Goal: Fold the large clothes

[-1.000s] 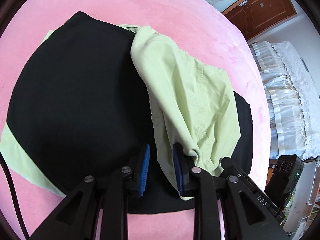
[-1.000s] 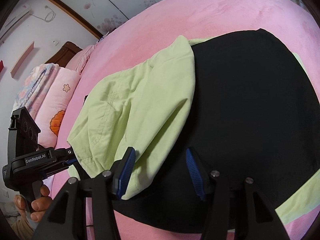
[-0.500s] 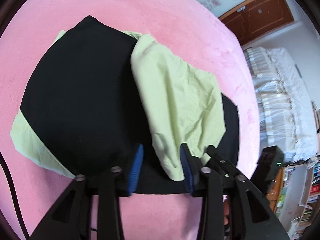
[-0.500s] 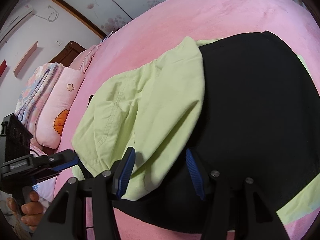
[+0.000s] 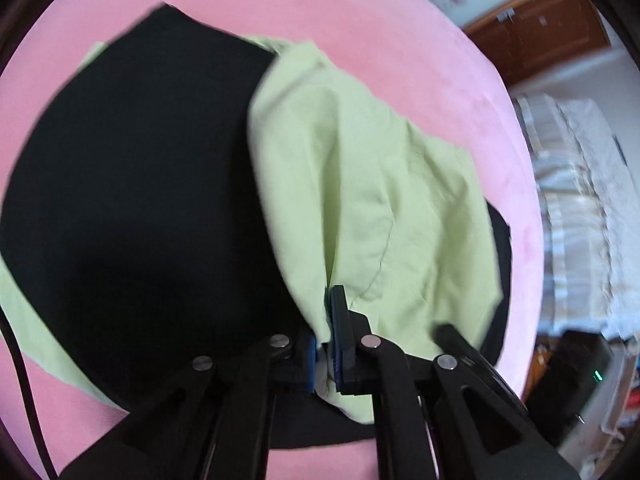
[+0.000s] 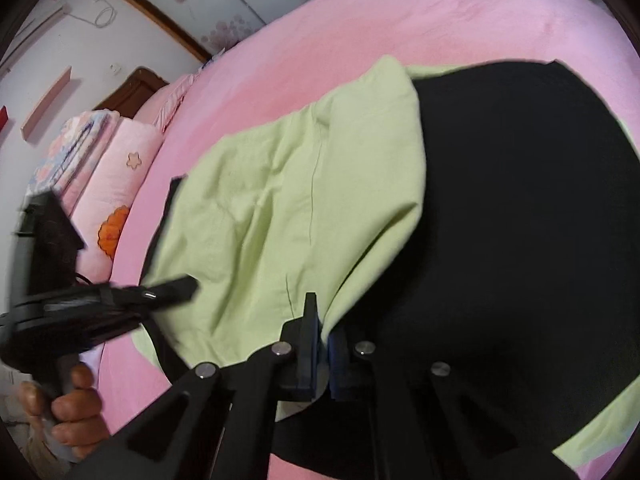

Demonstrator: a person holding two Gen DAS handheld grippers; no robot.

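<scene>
Change since earlier frame: both hand-held grippers were spread wide with their pads either side of the green cloth; now both are clamped onto it. Both views are motion-blurred.
Left hand-held gripper [image 5: 325,344]: pinched tight on a bunched fold at the near edge of the green garment [image 5: 360,184]; cloth is squeezed between the blue pads.
Right hand-held gripper [image 6: 320,340]: likewise clenched on the near edge of the green garment [image 6: 288,216], a thin ridge of cloth caught between the pads.
Garment position: the folded-over green panel lies on top of the black garment [image 5: 132,184], which is spread flat over more green cloth on the pink bed [image 5: 380,20]. A green strip shows past the black edge at the near corners.
Meaning for task: grasp looks secured at two points on the same edge; judged ready for a lift and carry of this flap across to make the next fold.
Risk: grips are close to the edge, so cloth may slip if pulled hard.
Hidden: how many layers each grip holds cannot be told; the underside of the black garment is covered.
Cut off: the left hand [image 6: 76,408] shows only knuckles and fingers at the frame edge.
Background: pillow [image 6: 116,184] at the bed head, blurred.
</scene>
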